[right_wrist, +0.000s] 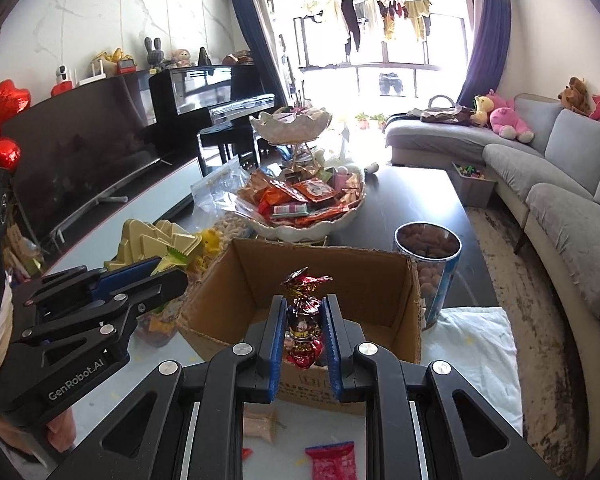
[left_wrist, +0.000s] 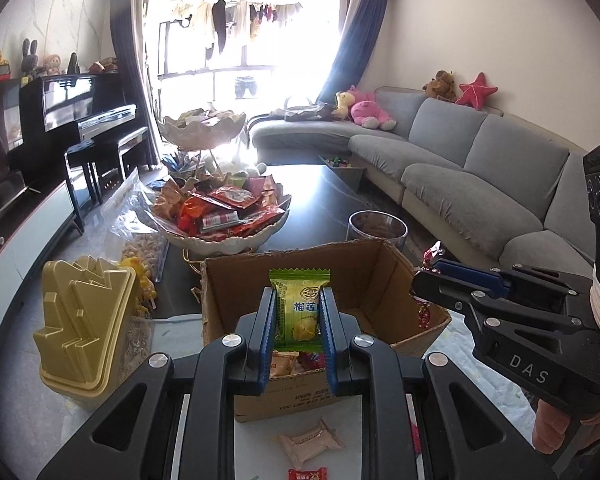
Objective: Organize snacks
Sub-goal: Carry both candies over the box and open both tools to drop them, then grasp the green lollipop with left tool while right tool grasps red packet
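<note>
- Your right gripper (right_wrist: pixel 303 320) is clamped on a red foil-wrapped candy (right_wrist: pixel 303 316), held upright above the open cardboard box (right_wrist: pixel 340 276).
- Your left gripper (right_wrist: pixel 168 276) sits at the left, pinching a green-edged packet (right_wrist: pixel 172 259).
- A white snack bowl (right_wrist: pixel 300 232) stands behind the box, a clear canister (right_wrist: pixel 432 264) to its right.

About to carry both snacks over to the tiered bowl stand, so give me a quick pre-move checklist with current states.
1. Left gripper shut on the green packet: ok.
2. Right gripper shut on the foil candy: ok.
3. Both snacks lifted above the cardboard box: ok.
4. Lower bowl has room: not ok, heaped with packets.
5. Upper bowl has room: cannot tell, contents barely visible.
6. Path past the clear jar: ok, it stands right of the box.
</note>
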A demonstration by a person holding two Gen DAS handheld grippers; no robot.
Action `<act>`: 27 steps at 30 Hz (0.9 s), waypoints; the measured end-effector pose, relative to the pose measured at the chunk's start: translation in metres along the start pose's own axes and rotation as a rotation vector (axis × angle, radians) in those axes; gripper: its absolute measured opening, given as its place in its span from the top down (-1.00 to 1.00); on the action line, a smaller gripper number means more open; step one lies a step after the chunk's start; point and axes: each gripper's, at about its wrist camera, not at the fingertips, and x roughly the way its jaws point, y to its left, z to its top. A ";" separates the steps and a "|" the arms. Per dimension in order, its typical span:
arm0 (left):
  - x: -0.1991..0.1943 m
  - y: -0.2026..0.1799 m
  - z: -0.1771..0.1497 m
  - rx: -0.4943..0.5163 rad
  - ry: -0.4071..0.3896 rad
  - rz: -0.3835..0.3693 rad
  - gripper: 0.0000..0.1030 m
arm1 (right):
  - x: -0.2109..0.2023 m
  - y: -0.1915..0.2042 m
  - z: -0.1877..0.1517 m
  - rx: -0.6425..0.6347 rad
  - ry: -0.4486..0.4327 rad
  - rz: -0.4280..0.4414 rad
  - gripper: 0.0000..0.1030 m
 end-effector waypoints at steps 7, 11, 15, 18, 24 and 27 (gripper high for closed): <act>0.021 0.003 0.004 -0.015 0.034 0.005 0.15 | 0.022 -0.012 0.005 0.009 0.024 -0.008 0.60; 0.014 -0.001 -0.002 0.023 0.014 0.045 -0.11 | 0.027 -0.018 0.000 0.043 0.037 -0.022 0.10; 0.004 -0.006 -0.009 0.044 -0.001 0.061 -0.16 | 0.022 -0.018 -0.010 0.045 0.036 -0.010 0.10; -0.005 -0.006 -0.015 0.040 -0.003 0.068 -0.18 | 0.016 -0.015 -0.019 0.041 0.040 -0.011 0.10; -0.022 -0.007 -0.031 0.024 0.000 0.072 -0.20 | 0.002 -0.009 -0.033 0.043 0.040 -0.023 0.02; -0.031 -0.008 -0.040 0.015 0.008 0.077 -0.20 | -0.003 -0.005 -0.042 0.031 0.045 -0.029 0.01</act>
